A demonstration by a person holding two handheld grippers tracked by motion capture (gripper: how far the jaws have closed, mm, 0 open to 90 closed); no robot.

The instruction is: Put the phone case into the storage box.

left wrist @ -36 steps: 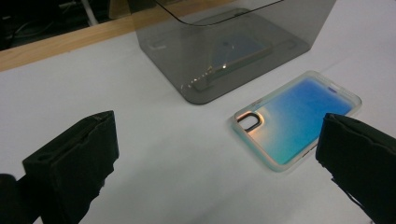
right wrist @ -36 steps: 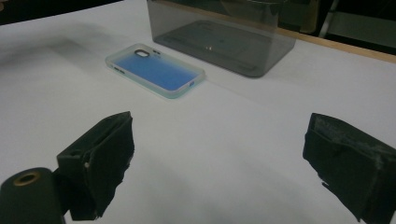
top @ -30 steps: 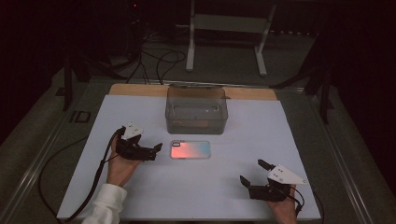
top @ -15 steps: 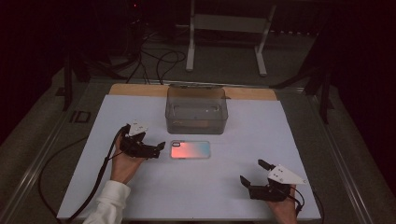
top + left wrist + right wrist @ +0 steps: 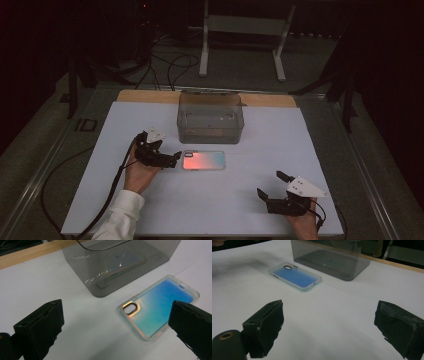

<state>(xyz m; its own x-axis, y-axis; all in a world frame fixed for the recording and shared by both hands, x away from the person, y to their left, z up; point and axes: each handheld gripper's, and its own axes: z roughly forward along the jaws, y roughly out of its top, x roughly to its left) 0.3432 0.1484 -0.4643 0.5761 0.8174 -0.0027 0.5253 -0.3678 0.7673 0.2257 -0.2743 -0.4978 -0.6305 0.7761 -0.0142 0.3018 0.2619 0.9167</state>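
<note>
A phone case (image 5: 203, 160) lies flat on the white counter (image 5: 250, 150), just in front of a smoky translucent box (image 5: 210, 117) — its camera cutout end faces the left gripper (image 5: 173, 158). That gripper sits just beside the case's near end, fingers (image 5: 40, 325) spread wide and holding nothing; one finger overlaps the case's corner in the left gripper view. The right gripper (image 5: 270, 187) rests well apart near the counter's front edge — its fingers (image 5: 264, 325) also wide open and empty.

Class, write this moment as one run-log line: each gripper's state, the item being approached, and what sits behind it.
left gripper: open, at phone case end | right gripper: open, apart | phone case: flat on table | grey bin: behind case
</note>
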